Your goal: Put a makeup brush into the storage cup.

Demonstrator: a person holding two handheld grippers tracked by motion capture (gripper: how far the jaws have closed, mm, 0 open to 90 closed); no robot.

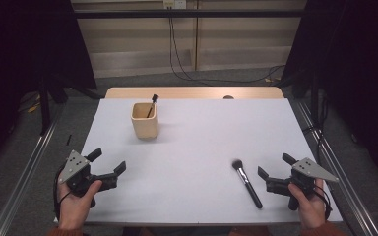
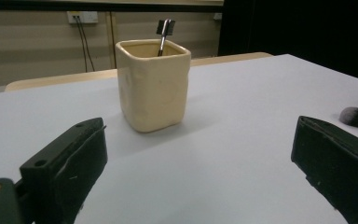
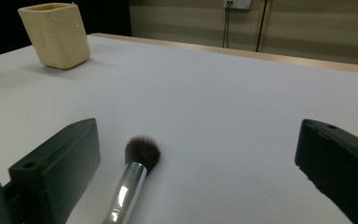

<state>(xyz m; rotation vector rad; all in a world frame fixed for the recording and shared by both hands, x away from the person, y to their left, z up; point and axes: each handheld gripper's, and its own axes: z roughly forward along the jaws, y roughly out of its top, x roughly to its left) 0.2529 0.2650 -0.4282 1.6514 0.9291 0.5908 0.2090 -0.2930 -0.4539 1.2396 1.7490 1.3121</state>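
Right gripper jaws wide, empty, just beside makeup brush lying flat on table. Left gripper jaws wide, empty, facing cup.

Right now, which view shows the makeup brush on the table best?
High view: the whole makeup brush lies flat beside the open right gripper. Right gripper view crops it to bristles and ferrule; left gripper view catches its bristle tip.

A white table on grey floor (black cables trailing from a wall socket).
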